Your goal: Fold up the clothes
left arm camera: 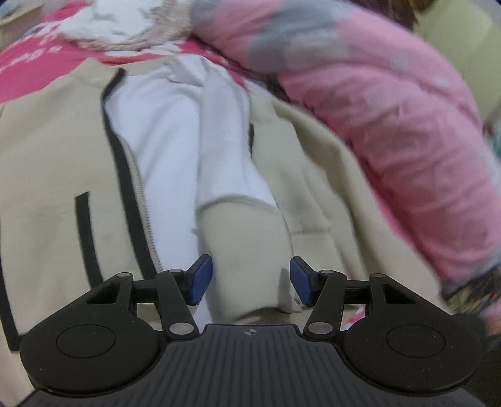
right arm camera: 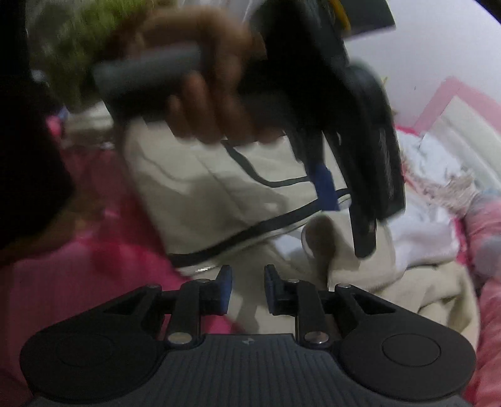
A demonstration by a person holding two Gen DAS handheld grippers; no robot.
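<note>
The cream jacket (left arm camera: 62, 162) lay spread out on a pink bed cover (left arm camera: 37, 72). It had a black stripe down the front beside a zip, and its white inside showed in the middle. A pink blanket (left arm camera: 407, 141) with grey patches was bunched up along one side of the jacket, touching it. A white fluffy cloth (left arm camera: 125, 28) sat past the top of the jacket.

The left gripper (left arm camera: 250, 278) pointed down at the jacket. Its blue pads (left arm camera: 200, 278) stood well apart. A folded cream bit of the jacket, maybe a sleeve, sat between them. The pads were just beside that fold on both sides, but the picture did not show whether they pressed on it.

The right gripper (right arm camera: 248, 288) hung over the edge of the jacket, near the pink cover. Its jaws stood a little way apart, with a narrow gap. Only cream cloth showed behind the gap, and nothing was pinched in it.

In the right wrist view, a hand (right arm camera: 206, 94) gripped the grey handle of the left gripper, which hung over the jacket. That view was blurry.
</note>
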